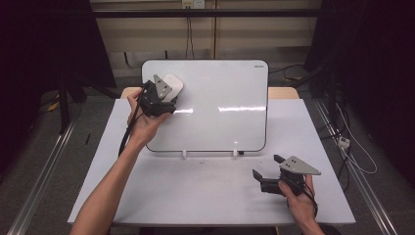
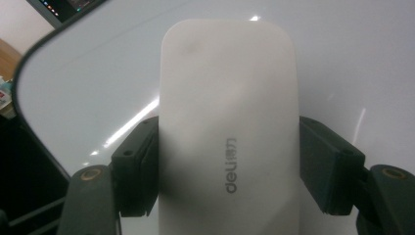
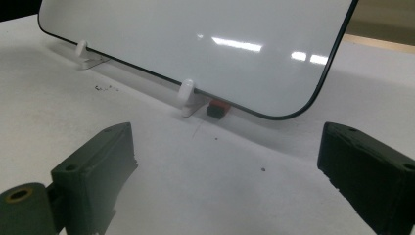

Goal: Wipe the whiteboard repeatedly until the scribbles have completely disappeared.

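Observation:
A white whiteboard (image 1: pixel 220 107) leans upright on two white feet at the back of the table. My left gripper (image 1: pixel 164 100) is shut on a white eraser (image 1: pixel 172 85) and presses it flat against the board's upper left corner. In the left gripper view the eraser (image 2: pixel 230 127), printed "deli", sits between both black jaws over the board (image 2: pixel 98 83). My right gripper (image 1: pixel 266 171) stands open low over the table at the front right, nothing between its fingers (image 3: pixel 98 161). The board (image 3: pixel 195 44) lies ahead of it.
The table (image 1: pixel 195 191) is white. A small red and black object (image 3: pixel 218 107) lies under the board's lower edge beside a white foot (image 3: pixel 186 93). Cables (image 1: pixel 352 147) hang off the table's right side. Dark stands flank the table.

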